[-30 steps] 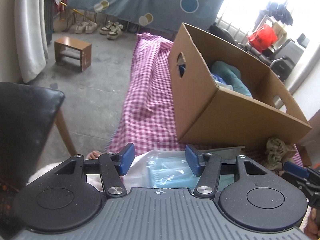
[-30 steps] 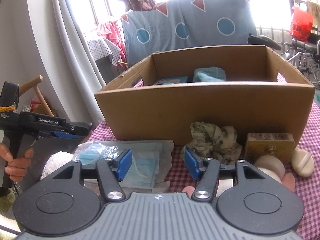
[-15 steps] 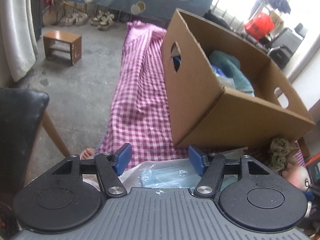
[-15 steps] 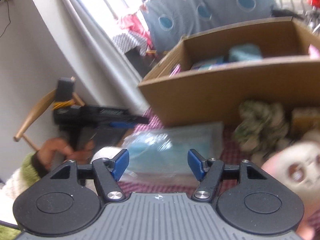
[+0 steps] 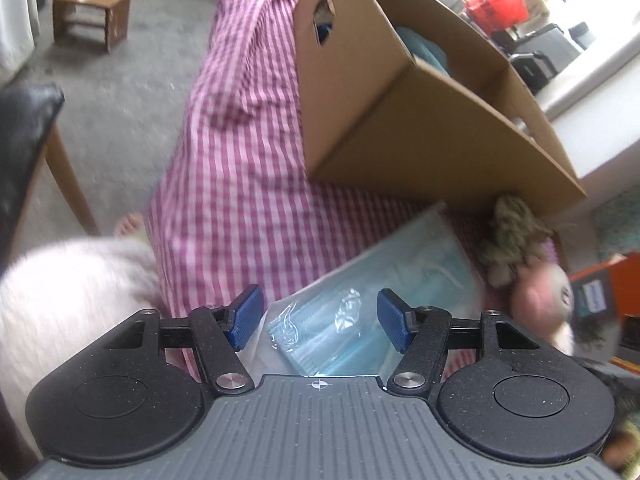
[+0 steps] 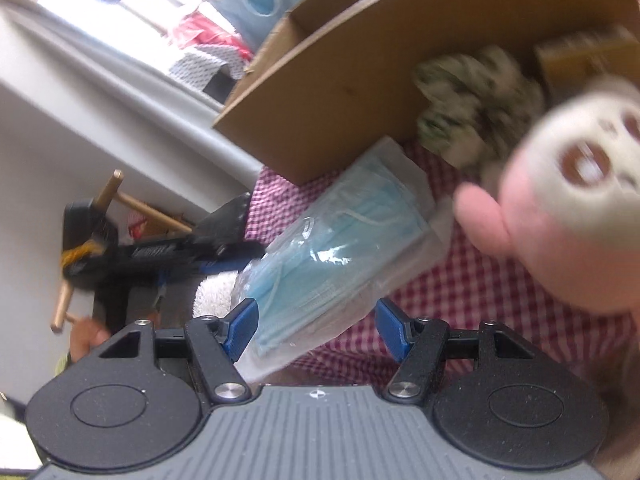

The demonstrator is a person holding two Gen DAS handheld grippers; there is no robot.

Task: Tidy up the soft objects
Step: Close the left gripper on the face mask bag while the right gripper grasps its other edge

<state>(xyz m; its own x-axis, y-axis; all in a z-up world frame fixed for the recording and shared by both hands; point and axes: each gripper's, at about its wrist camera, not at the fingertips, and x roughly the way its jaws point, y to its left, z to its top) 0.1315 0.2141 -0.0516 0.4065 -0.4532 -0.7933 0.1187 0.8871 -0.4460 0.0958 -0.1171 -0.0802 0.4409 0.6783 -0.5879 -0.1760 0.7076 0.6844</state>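
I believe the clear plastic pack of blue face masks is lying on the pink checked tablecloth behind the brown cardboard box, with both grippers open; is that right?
Not quite: the clear plastic pack of blue face masks lies in front of the brown cardboard box, on the near side, as the left wrist view shows. It does rest on the pink checked tablecloth, and the left gripper and right gripper are both open.

Home: gingham tablecloth [image 5: 240, 184], stool [image 5: 92, 16]

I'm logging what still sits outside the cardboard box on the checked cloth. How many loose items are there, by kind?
Packs of blue face masks: 1
Plush toys: 1
Crumpled green-patterned cloths: 1
Small brown cartons: 1
Total: 4, as far as these blurred views show; both grippers are open over the mask pack.
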